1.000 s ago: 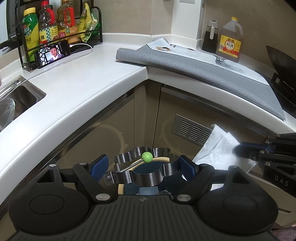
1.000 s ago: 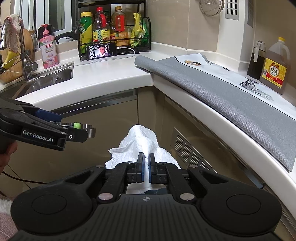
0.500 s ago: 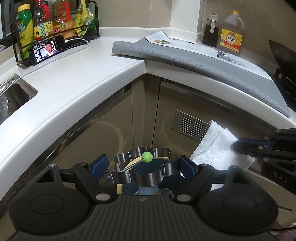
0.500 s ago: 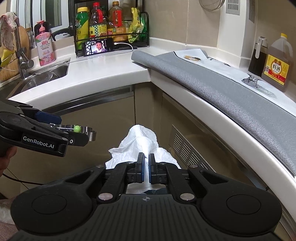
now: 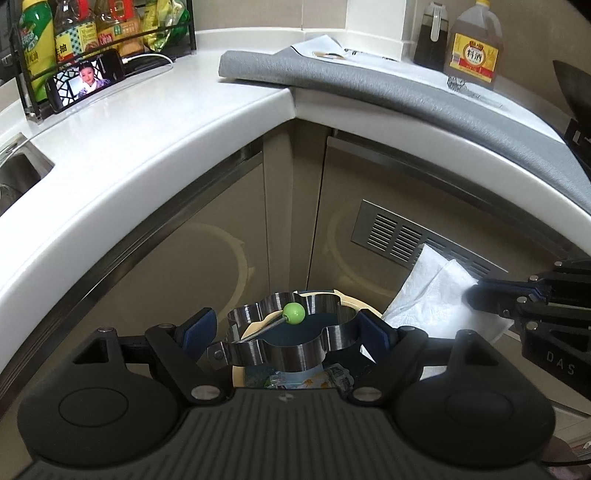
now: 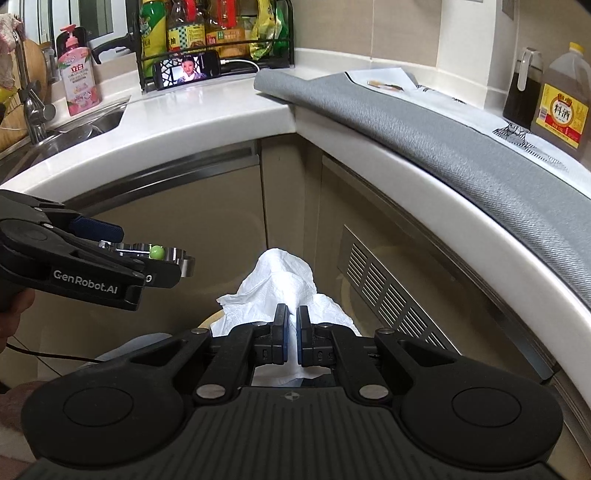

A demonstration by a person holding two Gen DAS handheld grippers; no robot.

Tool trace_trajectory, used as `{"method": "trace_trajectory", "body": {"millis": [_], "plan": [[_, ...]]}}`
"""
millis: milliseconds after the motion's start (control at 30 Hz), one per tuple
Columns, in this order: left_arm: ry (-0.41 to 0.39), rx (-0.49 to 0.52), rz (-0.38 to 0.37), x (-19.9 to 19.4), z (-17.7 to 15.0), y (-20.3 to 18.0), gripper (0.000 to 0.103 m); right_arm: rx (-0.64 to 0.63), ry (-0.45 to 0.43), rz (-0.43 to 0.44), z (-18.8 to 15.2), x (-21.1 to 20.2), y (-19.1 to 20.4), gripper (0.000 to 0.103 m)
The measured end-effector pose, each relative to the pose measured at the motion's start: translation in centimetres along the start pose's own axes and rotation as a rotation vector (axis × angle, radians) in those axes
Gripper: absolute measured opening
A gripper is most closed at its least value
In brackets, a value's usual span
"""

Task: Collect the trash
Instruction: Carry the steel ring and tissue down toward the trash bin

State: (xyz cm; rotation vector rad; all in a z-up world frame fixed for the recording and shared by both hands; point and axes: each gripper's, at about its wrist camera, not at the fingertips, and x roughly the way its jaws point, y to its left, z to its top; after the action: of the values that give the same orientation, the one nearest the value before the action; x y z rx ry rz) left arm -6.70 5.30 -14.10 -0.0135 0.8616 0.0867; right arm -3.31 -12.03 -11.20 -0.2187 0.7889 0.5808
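Observation:
My left gripper (image 5: 284, 330) is shut on a flower-shaped steel ring mould (image 5: 291, 339) with a green-ball handle (image 5: 294, 312). It holds the mould above a cream-rimmed trash bin (image 5: 351, 303) with wrappers inside. My right gripper (image 6: 291, 332) is shut on a crumpled white paper towel (image 6: 284, 284), held low in front of the cabinet; the towel also shows in the left wrist view (image 5: 432, 295). The left gripper and mould appear at the left of the right wrist view (image 6: 162, 258).
White corner countertop (image 5: 166, 122) with a grey mat (image 5: 406, 92), a phone (image 5: 88, 79) against a bottle rack (image 6: 210, 33), oil bottles (image 5: 474, 42), a sink (image 6: 85, 125) and pink soap bottle (image 6: 79, 74). Beige cabinet doors with a vent grille (image 5: 391, 236) stand ahead.
Both grippers have moved lower and closer to the cabinet corner, still holding the mould and the paper towel. The bin rim now shows under the mould.

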Motion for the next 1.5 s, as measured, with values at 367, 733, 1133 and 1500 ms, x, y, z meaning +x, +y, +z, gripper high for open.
{"method": "trace_trajectory", "body": {"millis": [367, 733, 1133, 1500], "plan": [[0.046, 0.009, 0.014, 2.9, 0.1, -0.8, 0.086, 0.015, 0.045, -0.005, -0.5, 2.8, -0.6, 0.005], [0.11, 0.009, 0.019, 6.0, -0.4, -0.9, 0.086, 0.037, 0.1, 0.006, -1.8, 5.3, -1.0, 0.005], [0.171, 0.006, 0.013, 8.6, -1.2, -0.8, 0.086, 0.041, 0.134, -0.001, -1.9, 7.8, -0.9, 0.005], [0.219, -0.005, 0.014, 10.7, -1.5, -0.3, 0.086, 0.038, 0.173, 0.0, -1.8, 10.1, -1.1, 0.005]]}}
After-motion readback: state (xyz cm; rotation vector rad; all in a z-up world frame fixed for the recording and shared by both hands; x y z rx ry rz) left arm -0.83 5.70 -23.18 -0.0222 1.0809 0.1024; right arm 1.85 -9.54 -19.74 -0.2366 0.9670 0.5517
